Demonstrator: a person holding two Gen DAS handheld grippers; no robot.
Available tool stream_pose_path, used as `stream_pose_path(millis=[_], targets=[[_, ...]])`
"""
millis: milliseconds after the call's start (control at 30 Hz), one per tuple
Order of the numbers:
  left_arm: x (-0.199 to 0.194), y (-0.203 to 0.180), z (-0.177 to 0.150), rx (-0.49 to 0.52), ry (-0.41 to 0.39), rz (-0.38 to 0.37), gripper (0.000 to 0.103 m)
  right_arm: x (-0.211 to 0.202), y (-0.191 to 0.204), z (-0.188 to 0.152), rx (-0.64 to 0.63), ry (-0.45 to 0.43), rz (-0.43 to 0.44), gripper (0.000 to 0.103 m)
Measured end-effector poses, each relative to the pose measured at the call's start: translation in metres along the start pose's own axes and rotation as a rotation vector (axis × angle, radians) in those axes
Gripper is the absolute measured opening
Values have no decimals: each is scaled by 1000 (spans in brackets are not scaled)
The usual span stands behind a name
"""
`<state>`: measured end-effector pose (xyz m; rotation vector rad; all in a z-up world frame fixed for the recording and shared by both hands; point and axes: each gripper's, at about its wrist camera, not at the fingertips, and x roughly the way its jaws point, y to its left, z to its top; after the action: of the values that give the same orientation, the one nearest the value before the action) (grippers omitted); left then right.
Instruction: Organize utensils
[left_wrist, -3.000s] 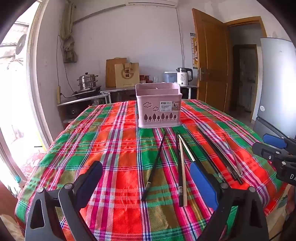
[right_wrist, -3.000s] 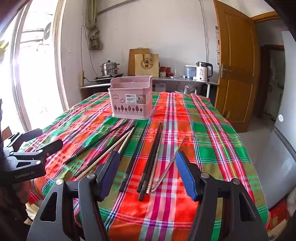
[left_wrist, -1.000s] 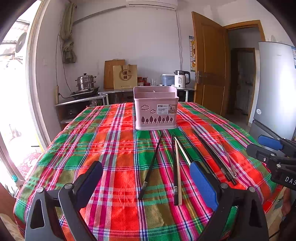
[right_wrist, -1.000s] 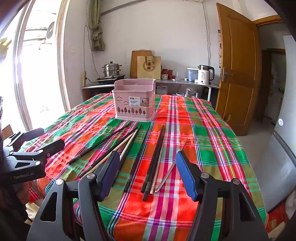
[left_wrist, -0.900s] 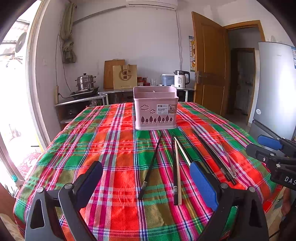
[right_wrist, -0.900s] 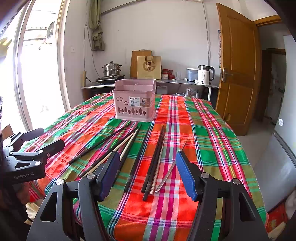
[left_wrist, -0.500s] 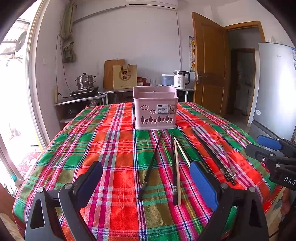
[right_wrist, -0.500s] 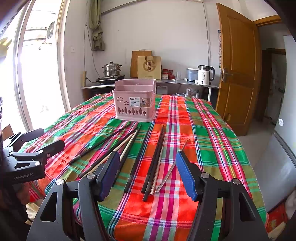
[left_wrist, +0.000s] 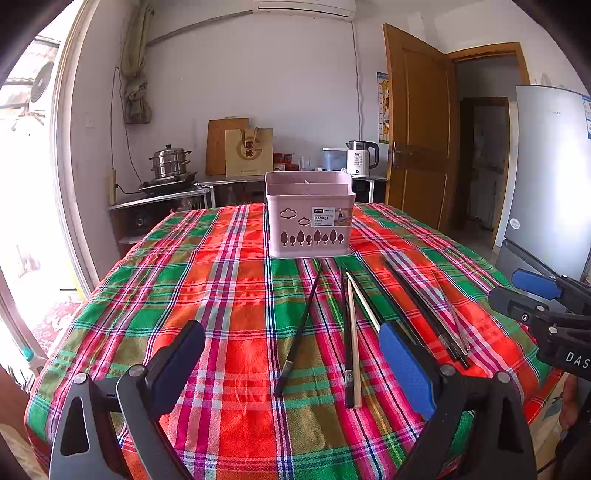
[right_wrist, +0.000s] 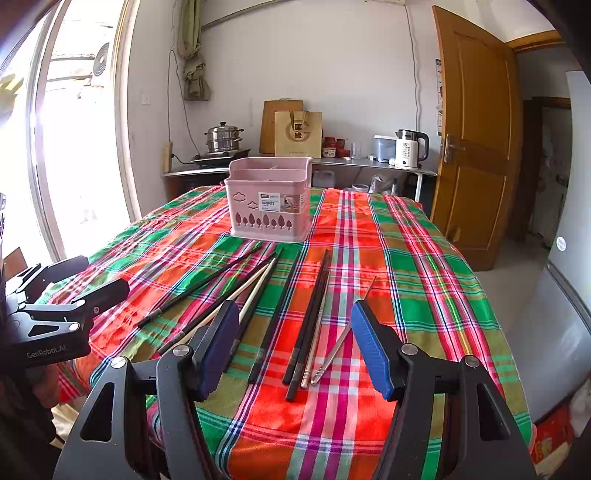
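Note:
A pink utensil basket (left_wrist: 309, 214) stands upright at the far middle of the plaid table (left_wrist: 207, 295); it also shows in the right wrist view (right_wrist: 269, 199). Several chopsticks lie loose in front of it: a single black one (left_wrist: 301, 328), a black and a wooden one side by side (left_wrist: 351, 339), black pairs (right_wrist: 308, 321) and a metal pair (right_wrist: 341, 332). My left gripper (left_wrist: 291, 363) is open and empty above the near table edge. My right gripper (right_wrist: 293, 341) is open and empty above the near chopstick ends.
A counter (right_wrist: 332, 162) behind the table holds a steamer pot (right_wrist: 223, 138), a paper bag and a kettle (right_wrist: 410, 147). A wooden door (right_wrist: 476, 147) and a fridge (left_wrist: 550, 177) stand to the right. A bright window (left_wrist: 22, 184) lies to the left.
Both grippers have drawn back slightly and levelled since three seconds ago. Over the last second nothing has visibly moved.

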<state>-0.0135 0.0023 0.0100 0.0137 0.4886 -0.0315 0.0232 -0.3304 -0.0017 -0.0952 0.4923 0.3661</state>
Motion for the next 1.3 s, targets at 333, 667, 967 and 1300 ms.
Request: stream_pose_path(millis=[333,667,967,1300], targets=[[1,-2,-1,1,1,-3,96,0,0,0,0,0,0,63],[1,-2,-1,-1,3,-2,96,0,0,0,1,1,0,63],[36,7,9,-2,120,-38,96,21,-5,5,10,45,-6,63],[116,22,34,71,256,-24,79,75,-22,22,69,140,31,63]])
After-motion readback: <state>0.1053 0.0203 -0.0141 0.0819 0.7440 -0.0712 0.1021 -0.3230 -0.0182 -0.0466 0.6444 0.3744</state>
